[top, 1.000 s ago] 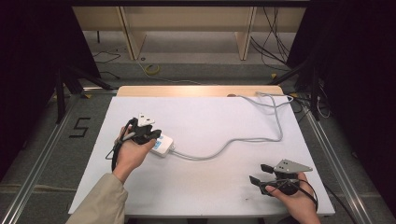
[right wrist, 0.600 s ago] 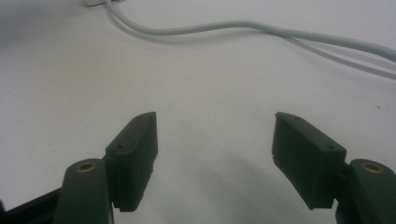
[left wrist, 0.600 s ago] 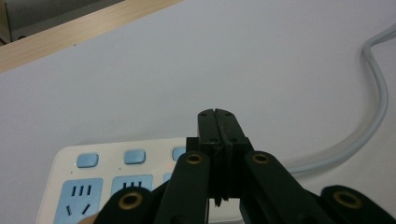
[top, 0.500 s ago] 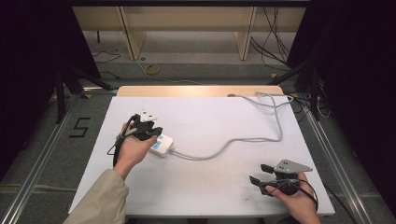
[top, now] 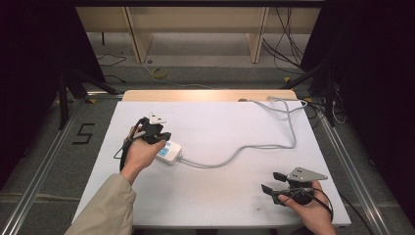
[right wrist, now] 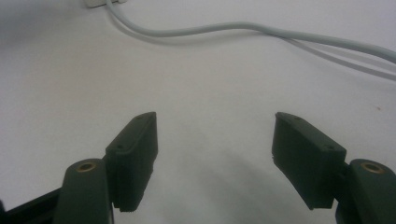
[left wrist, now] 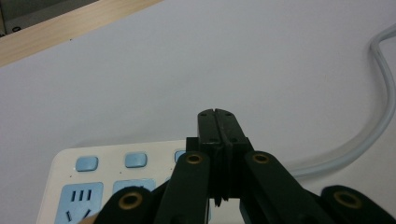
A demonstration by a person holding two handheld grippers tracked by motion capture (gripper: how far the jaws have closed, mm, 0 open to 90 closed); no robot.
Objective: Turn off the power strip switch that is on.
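A white power strip with blue sockets lies left of the table's middle. Its grey cable winds right and off to the far right corner. My left gripper hovers over the strip's near-left end with its jaws shut and nothing between them. In the left gripper view the closed tips sit just above the power strip, and the cable curves at the right. My right gripper rests near the front right edge, open and empty. In the right gripper view it faces bare table with the cable beyond.
The white table has a wooden strip along its far edge. Past it are wooden shelf legs and loose cables on the floor. Metal rails run along both sides.
My left gripper has edged slightly toward the far side over the strip. The strip, cable and right gripper have stayed put.
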